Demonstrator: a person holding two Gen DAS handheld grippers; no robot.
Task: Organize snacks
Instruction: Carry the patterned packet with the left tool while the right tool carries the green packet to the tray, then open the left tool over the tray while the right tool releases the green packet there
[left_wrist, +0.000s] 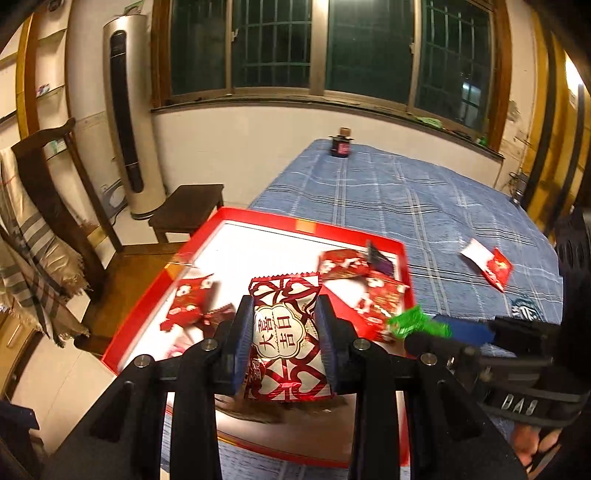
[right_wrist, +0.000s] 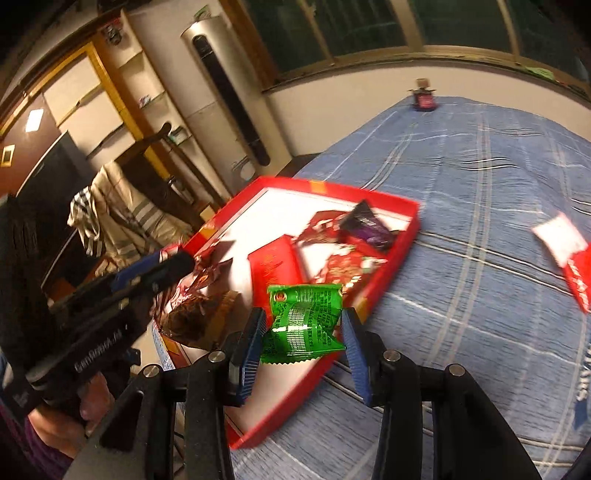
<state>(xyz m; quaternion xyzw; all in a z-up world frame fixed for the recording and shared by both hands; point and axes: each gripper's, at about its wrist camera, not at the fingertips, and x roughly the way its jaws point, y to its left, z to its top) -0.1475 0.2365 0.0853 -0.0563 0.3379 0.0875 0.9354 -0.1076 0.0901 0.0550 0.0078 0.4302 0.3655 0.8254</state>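
Note:
A red tray (left_wrist: 255, 216) with a white floor sits on the blue checked cloth and holds several red snack packs (left_wrist: 190, 301) and a purple one (left_wrist: 380, 258). My left gripper (left_wrist: 284, 332) is shut on a red-and-white patterned packet (left_wrist: 284, 321), held over the tray. My right gripper (right_wrist: 304, 332) is shut on a crumpled green packet (right_wrist: 301, 325), above the tray's (right_wrist: 406, 206) near right edge. The right gripper with the green packet (left_wrist: 413, 323) also shows at the right of the left wrist view. The left gripper (right_wrist: 177, 262) enters the right wrist view from the left.
A red-and-white snack pack (left_wrist: 487, 260) lies on the cloth right of the tray, also in the right wrist view (right_wrist: 565, 254). A small dark jar (left_wrist: 340, 143) stands at the table's far end. A wooden chair (left_wrist: 48, 177) with a draped scarf and a stool (left_wrist: 188, 206) stand left.

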